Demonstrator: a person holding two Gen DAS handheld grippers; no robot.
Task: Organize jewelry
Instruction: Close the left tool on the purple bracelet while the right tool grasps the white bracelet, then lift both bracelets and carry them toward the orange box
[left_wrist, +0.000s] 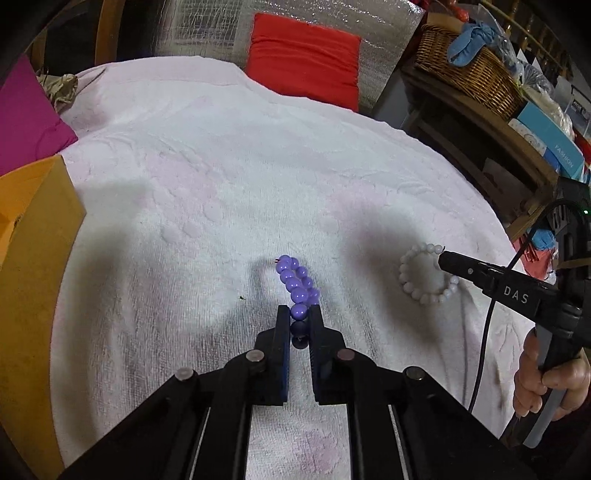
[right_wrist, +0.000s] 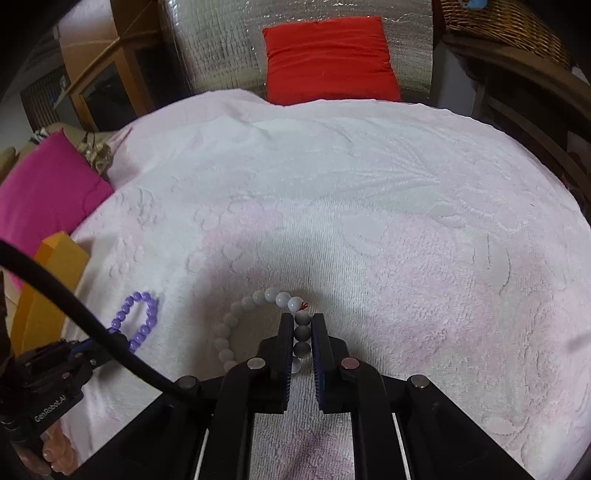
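Left gripper (left_wrist: 299, 314) clamped on purple bracelet (left_wrist: 297, 282), right gripper (right_wrist: 303, 325) on white bracelet (right_wrist: 236, 332); risk: round beads squirting out when lifted.

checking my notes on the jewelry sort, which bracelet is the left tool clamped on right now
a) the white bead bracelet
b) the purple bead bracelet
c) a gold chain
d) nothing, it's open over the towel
b: in the left wrist view the left tool has its two fingers pinched on the beads of the purple bead bracelet, while the white bead bracelet sits in the right tool.
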